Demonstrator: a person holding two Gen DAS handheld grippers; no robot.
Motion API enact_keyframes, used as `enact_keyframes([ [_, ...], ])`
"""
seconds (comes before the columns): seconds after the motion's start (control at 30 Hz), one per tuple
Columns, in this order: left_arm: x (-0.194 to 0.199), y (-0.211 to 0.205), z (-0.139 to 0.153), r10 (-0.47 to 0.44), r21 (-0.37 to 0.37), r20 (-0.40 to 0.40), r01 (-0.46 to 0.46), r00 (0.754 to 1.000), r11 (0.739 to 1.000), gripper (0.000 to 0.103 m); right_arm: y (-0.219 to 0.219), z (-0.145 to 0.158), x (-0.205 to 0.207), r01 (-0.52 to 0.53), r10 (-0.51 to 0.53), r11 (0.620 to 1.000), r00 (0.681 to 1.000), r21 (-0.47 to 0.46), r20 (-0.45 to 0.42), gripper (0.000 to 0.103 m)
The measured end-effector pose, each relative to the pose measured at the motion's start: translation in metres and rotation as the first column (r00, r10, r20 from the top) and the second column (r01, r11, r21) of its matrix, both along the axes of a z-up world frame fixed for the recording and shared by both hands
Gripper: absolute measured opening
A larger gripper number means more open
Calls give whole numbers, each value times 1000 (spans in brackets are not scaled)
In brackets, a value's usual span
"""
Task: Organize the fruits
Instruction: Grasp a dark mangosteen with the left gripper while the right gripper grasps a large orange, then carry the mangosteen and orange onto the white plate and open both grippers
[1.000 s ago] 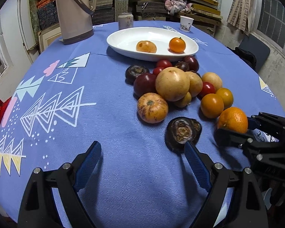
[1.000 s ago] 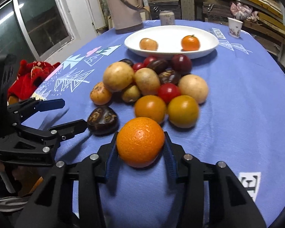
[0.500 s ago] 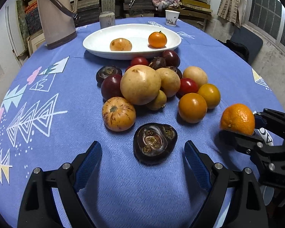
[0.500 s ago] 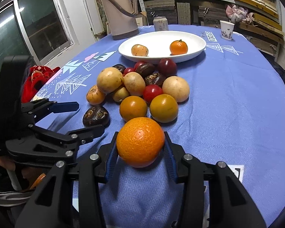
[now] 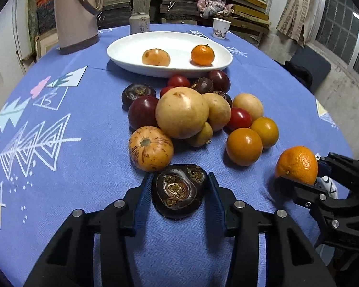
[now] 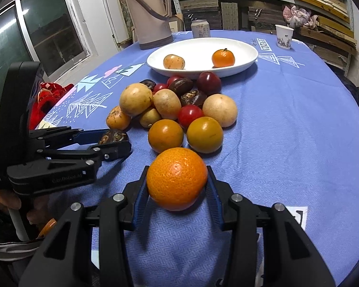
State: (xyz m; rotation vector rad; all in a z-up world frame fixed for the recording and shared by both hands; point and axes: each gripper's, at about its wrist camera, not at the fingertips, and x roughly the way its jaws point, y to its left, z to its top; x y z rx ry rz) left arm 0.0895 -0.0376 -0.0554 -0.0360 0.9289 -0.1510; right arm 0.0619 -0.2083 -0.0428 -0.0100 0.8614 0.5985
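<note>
Two grips: my left gripper (image 5: pixel 179 186) has just closed around a firm, ridged water chestnut (image 5: pixel 178 190) at lower centre, while my right gripper (image 6: pixel 177 184) clamps a plump, slightly yielding orange (image 6: pixel 177 178) across its middle.

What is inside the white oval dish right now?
The white oval dish holds two fruits, set apart: a speckled pale-orange fruit and a small mandarin with a stem. The rest of its visible floor is bare; its near rim hides a thin strip.
</note>
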Motion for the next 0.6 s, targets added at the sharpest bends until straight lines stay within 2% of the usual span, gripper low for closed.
enact_keyframes([
  [0.3,-11,16,9,30,-3,10,-30,999,1000,46,0,5,-4,-1,1,1000,1000,0,12,43],
  [0.6,-17,28,51,23,20,109,-25,994,999,46,1,29,-6,-13,13,1000,997,4,70,43],
])
